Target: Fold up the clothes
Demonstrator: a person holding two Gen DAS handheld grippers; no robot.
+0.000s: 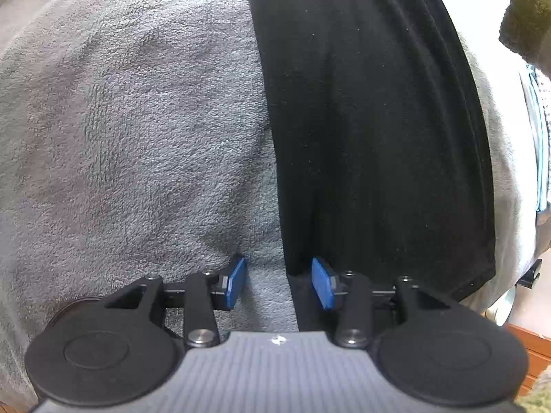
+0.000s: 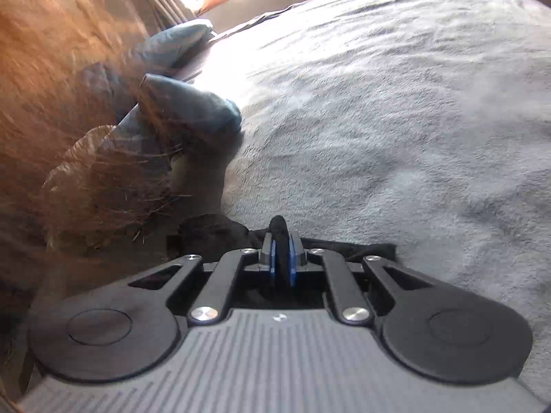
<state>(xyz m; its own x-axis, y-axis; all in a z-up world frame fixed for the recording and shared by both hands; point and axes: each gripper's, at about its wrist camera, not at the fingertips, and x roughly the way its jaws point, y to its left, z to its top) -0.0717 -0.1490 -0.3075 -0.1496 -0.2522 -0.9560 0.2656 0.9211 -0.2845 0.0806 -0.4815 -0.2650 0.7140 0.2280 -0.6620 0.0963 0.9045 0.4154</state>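
A black garment (image 1: pixel 372 137) lies as a long folded strip on a grey fleece blanket (image 1: pixel 120 137) and runs away from me in the left wrist view. My left gripper (image 1: pixel 279 284) points steeply down at its near end. Its jaws stand open astride the garment's left edge, one blue pad (image 1: pixel 237 280) over the blanket and the other on the black cloth. In the right wrist view my right gripper (image 2: pixel 282 258) is shut on a bunched fold of the black garment (image 2: pixel 365 249), which sticks up between the pads.
Folded blue clothes (image 2: pixel 193 110) are stacked to the left of the right gripper, partly veiled by a person's reddish hair (image 2: pixel 51 69). An olive fuzzy cloth (image 1: pixel 527 17) hangs at the top right of the left wrist view. The grey blanket (image 2: pixel 396 103) stretches far to the right.
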